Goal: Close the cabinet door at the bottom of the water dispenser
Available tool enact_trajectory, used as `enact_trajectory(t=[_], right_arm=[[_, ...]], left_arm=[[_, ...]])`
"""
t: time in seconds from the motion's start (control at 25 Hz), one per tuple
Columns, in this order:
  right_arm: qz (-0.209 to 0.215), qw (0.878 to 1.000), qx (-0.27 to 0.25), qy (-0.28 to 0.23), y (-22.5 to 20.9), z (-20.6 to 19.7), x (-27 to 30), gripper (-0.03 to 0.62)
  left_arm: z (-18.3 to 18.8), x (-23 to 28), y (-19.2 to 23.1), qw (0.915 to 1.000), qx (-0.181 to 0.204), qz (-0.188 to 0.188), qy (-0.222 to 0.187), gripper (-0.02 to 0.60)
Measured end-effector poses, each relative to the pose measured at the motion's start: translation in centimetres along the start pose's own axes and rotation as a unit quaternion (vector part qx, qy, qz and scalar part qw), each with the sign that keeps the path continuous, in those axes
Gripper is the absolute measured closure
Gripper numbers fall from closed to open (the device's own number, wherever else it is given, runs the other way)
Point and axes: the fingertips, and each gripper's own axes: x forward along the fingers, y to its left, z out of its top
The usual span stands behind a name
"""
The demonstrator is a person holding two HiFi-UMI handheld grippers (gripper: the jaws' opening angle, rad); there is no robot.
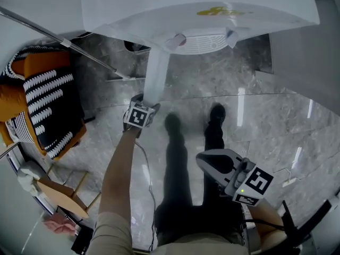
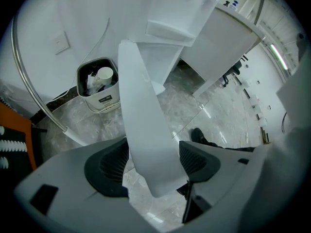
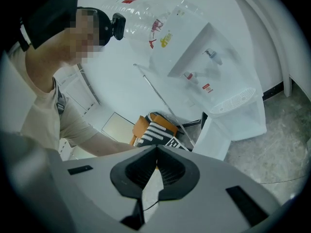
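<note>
Left hand-held gripper [image 2: 153, 155]: pointed steeply down. In its own view the ribbed pads lie against the two faces of the cabinet door [image 2: 143, 110], pinching its free edge.
Right hand-held gripper [image 3: 156, 155]: its own view shows the pads pressed together at the tips with nothing between them. The head view places it low on the right, beside the person's leg and well apart from the door.
Cabinet door: a white panel standing open from the bottom of the water dispenser [image 1: 202, 9]. The head view sees it edge-on as a narrow strip running from the dispenser to the left gripper. The left gripper view shows its broad face and the open cabinet behind it.
Floor [image 1: 255, 105]: glossy grey marble, with the person's black shoe [image 1: 217, 112] just beyond the door.
Waste bin [image 2: 99, 98]: shown plainly by the left gripper view, standing on the floor left of the dispenser. It holds a white paper cup [image 2: 105, 74] on top of dark rubbish.
Drip tray [image 1: 204, 42]: a round white grille under the taps, with nothing on it.
Bottle [image 3: 141, 21]: seen in the right gripper view, clear, upended on top of the dispenser. Its fill cannot be told.
Far left: an orange cushion with black-and-white stripes [image 1: 45, 100], and a metal rod [image 1: 64, 42] slanting past it.
</note>
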Motion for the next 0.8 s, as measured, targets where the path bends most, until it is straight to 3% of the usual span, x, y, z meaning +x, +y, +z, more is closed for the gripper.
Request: enact_trajectory(t=[0.28, 0.8], right_arm=[[-0.005, 1.000, 0.000, -0.006, -0.5, 0.2, -1.1, 0.578], [-0.017, 0.999, 0.011, -0.025, -1.8, 0.0, -3.6, 0.577]], left_arm=[[0.6, 1.0, -2.0, 0.9997, -0.017, -0.018, -0.003, 0.284], [1.4, 1.6, -4.2, 0.9988, -0.044, -0.014, 0.012, 0.276]])
